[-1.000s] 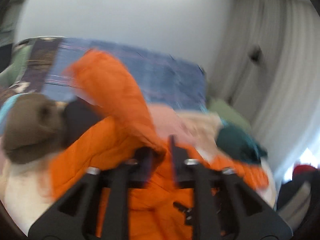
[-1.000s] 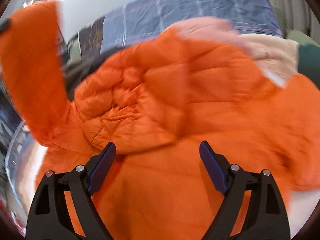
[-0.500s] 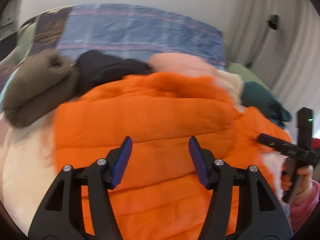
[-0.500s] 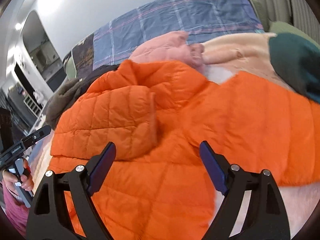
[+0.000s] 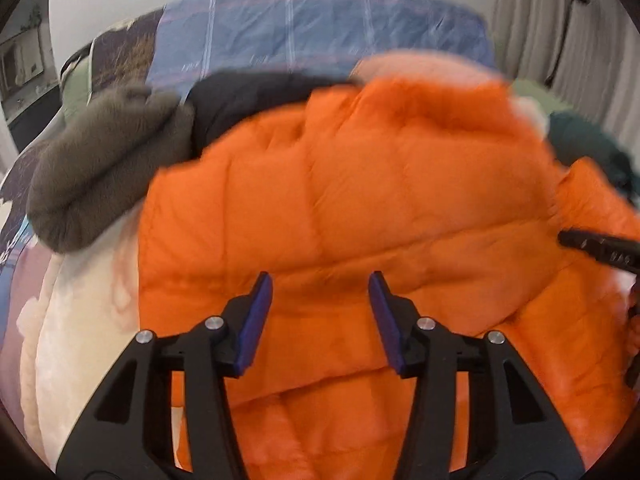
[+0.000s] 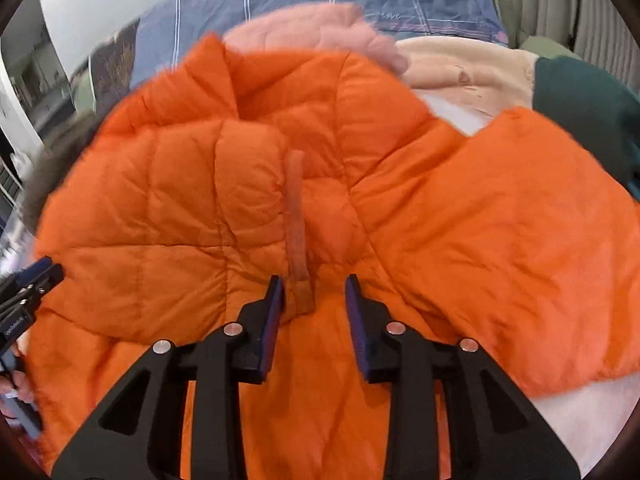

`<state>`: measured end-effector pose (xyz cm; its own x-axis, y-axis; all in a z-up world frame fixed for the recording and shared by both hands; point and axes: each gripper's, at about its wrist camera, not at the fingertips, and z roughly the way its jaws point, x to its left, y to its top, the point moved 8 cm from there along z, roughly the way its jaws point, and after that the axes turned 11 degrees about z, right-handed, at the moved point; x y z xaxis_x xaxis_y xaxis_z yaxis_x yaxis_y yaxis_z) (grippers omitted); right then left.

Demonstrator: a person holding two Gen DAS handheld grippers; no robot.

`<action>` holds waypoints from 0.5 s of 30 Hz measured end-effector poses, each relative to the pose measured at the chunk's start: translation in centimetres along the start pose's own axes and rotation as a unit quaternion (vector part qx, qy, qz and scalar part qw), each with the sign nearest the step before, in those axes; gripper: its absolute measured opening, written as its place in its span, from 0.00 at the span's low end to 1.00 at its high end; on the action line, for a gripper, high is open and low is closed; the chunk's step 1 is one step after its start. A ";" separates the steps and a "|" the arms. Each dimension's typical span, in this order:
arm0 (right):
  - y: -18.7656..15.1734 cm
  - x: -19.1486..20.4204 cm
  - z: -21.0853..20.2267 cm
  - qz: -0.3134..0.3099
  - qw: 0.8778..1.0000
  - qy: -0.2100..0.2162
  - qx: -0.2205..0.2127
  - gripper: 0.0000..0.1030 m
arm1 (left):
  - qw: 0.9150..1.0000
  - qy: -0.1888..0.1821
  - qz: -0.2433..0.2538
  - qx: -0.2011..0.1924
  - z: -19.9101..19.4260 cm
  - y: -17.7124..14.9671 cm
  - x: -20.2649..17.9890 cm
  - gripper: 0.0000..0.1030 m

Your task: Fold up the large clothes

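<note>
An orange puffer jacket (image 5: 360, 200) lies spread over a heap of clothes on a bed. One sleeve is folded across its chest, and the sleeve's cuff edge (image 6: 296, 216) runs down toward my right gripper. That right gripper (image 6: 313, 284) hovers low over the jacket (image 6: 180, 208) with its jaws closing. The cuff tip sits between the pads with a gap still showing. My left gripper (image 5: 317, 284) hangs just above the folded sleeve, its jaws closing with only flat fabric beneath. Each gripper shows at the edge of the other view: the right gripper (image 5: 600, 250) and the left gripper (image 6: 28, 284).
Around the jacket lie a brown fleece garment (image 5: 100, 168), a black garment (image 5: 248, 100), a pink one (image 6: 312, 32), a cream blanket (image 6: 472, 68) and a dark green garment (image 6: 580, 108). A blue plaid bedcover (image 5: 320, 28) lies behind. Curtains (image 5: 560, 40) hang at the right.
The left gripper let go of the raised orange sleeve, which now lies folded across the jacket, and the gripper sank toward it. The right jaws have narrowed around the cuff.
</note>
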<state>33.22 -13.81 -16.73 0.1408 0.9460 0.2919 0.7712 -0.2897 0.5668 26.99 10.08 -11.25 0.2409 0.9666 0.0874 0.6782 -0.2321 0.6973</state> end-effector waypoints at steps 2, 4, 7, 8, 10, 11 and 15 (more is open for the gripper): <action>0.4 -1.9 -3.5 0.023 0.999 0.019 -0.038 0.39 | 0.999 -0.033 -0.005 -0.036 -1.8 2.2 -1.6 0.48; 0.2 -4.0 -6.3 0.038 0.997 0.023 -0.066 0.39 | 0.997 -0.057 -0.002 -0.051 -2.4 3.8 -3.3 0.48; -1.0 -9.9 -10.5 0.101 0.989 0.021 -0.105 0.40 | 0.994 -0.091 0.019 -0.053 -0.9 6.1 -7.5 0.48; -1.7 -12.5 -11.8 0.133 0.984 0.016 -0.114 0.40 | 0.994 -0.101 0.022 -0.045 0.3 6.0 -8.6 0.48; -2.8 -17.7 -13.6 0.194 0.972 0.001 -0.130 0.41 | 0.994 -0.107 0.026 -0.025 2.8 5.8 -10.3 0.48; -3.6 -20.7 -14.5 0.228 0.964 -0.011 -0.137 0.42 | 0.995 -0.094 0.034 -0.004 5.1 5.3 -11.0 0.48; -5.9 -29.3 -17.2 0.350 0.924 -0.023 -0.153 0.54 | 0.996 -0.059 0.059 0.011 9.5 3.2 -11.7 0.49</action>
<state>13.90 -42.36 -15.40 0.5698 0.5144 0.6409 0.2708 -0.8538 0.4446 32.97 -2.96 -16.80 0.3996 0.9130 0.0822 0.6549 -0.3470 0.6713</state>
